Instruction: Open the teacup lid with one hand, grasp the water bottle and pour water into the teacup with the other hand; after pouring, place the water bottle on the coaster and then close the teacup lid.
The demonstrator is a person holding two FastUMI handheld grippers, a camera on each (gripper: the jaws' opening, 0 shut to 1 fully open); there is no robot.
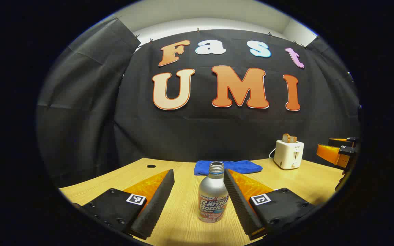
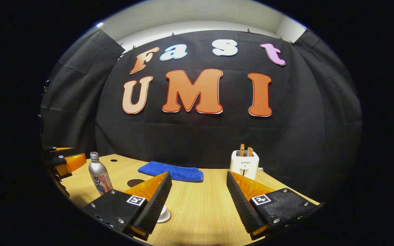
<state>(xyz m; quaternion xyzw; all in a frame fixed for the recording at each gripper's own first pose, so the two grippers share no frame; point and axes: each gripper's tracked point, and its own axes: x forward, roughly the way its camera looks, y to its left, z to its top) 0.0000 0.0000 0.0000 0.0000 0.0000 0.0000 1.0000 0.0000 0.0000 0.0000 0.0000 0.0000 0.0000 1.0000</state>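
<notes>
On the pale wooden counter (image 1: 183, 218) in your left gripper view, your left tongs (image 1: 199, 201) stand spread wide, and the silver metal water bottle with a printed label and an uncapped neck (image 1: 212, 193) stands upright between the two fingers; the right-hand finger (image 1: 238, 201) sits just beside the bottle, though you cannot tell whether it touches, while the other finger is clearly apart from it, so nothing is gripped. Behind the bottle lies a folded blue cloth (image 1: 229, 166), then to the right a small white toaster with bread slices in its slots (image 1: 288, 154), and at the far right edge your other tongs (image 1: 337, 150). In your right gripper view, the left tongs (image 2: 62, 160) appear at the far left with the bottle (image 2: 99, 174) beside them, a dark round coaster (image 2: 135, 182) lies flat near the cloth (image 2: 171, 172), and your right tongs (image 2: 199, 201) are released, spread wide over bare wood, with a small white round object (image 2: 164, 215), partly hidden, peeking out by the left-hand finger.
</notes>
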